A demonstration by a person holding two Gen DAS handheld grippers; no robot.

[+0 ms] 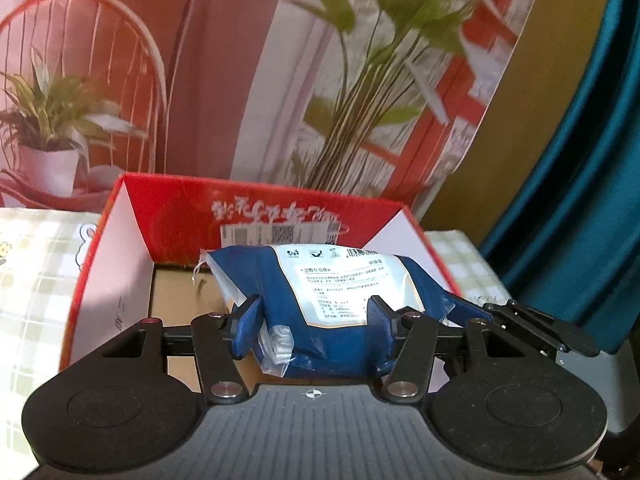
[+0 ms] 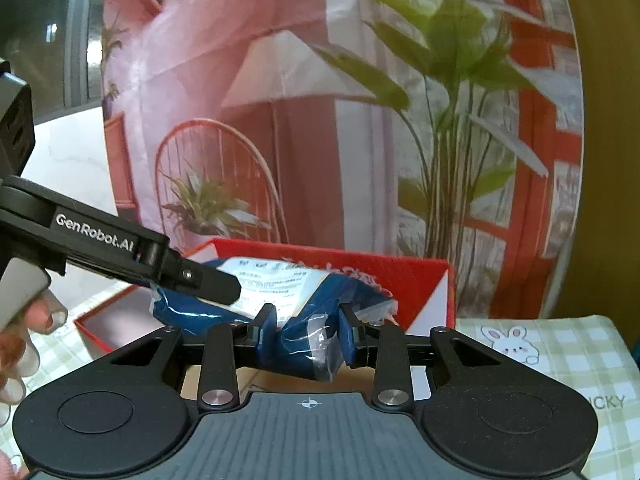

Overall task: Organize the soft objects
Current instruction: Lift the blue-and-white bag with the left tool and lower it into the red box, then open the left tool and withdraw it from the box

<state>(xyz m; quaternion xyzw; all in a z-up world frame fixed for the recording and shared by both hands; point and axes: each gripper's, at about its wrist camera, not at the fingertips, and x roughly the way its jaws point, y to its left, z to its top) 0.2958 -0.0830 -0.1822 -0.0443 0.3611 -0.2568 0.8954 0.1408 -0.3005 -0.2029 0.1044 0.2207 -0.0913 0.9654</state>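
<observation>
Both grippers are clamping 1 blue packet (image 1: 320, 300) over the red box (image 1: 132, 216): left gripper (image 1: 314, 318) gripping its wide middle, right gripper (image 2: 306, 330) pinching a narrow end; the box floor is mostly hidden.

The table (image 2: 560, 364) is covered by a green-and-white checked cloth (image 1: 36, 280) printed with a cartoon rabbit (image 2: 510, 342) at 3 o'clock in the right wrist view. An open red box (image 1: 132, 216) with white inner flaps is set directly on it, toward 12 o'clock.

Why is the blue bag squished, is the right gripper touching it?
Touching. The right wrist view shows the right gripper pinching the blue bag between both pads.
</observation>
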